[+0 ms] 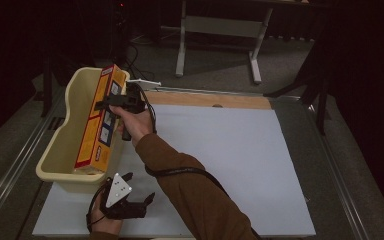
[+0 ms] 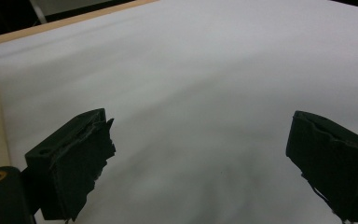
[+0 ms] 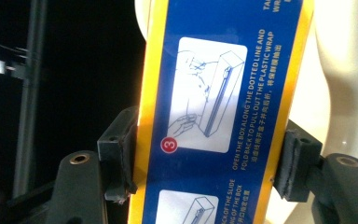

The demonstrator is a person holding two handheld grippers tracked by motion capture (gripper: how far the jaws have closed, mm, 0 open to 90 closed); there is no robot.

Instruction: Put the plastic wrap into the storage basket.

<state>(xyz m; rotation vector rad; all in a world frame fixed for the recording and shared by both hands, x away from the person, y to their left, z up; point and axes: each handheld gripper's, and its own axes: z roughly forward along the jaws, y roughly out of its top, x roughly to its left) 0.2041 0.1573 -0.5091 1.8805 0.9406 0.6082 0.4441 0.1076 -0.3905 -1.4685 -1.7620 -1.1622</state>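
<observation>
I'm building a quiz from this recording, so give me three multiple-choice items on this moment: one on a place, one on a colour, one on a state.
1. Where does the lower end of the long box sit?
A. inside the tub
B. flat on the white table
C. on the floor

2. What colour is the tub?
A. red
B. pale yellow
C. black

3. How does the left gripper stand?
A. shut on the box
B. shut on the tub's rim
C. open, with nothing between its jaws

Answers:
1 A, the high view shows the box leaning in the tub with the right gripper around it.
2 B, its walls are cream yellow.
3 C, the left gripper view shows bare white table between wide jaws.
</observation>
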